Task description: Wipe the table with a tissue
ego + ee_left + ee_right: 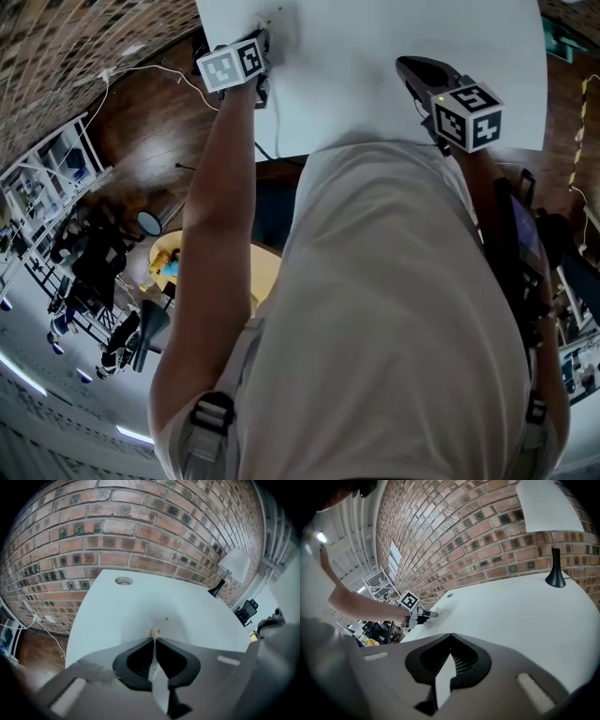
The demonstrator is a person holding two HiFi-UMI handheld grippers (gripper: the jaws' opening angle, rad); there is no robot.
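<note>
The left gripper (153, 639) has its jaws closed on a small pale wad, probably the tissue (153, 632), at the white table (108, 616). 2 crumbs (167, 618) lie just beyond. The right gripper (450, 637) has its jaws closed and empty, over the table.

The white table (197, 616) was noted level and smooth, with yellowish specks (167, 618) left of its middle. The tissue (152, 632), a small pale wad, was recorded pinched in the left gripper (153, 639), just near of the specks.
</note>
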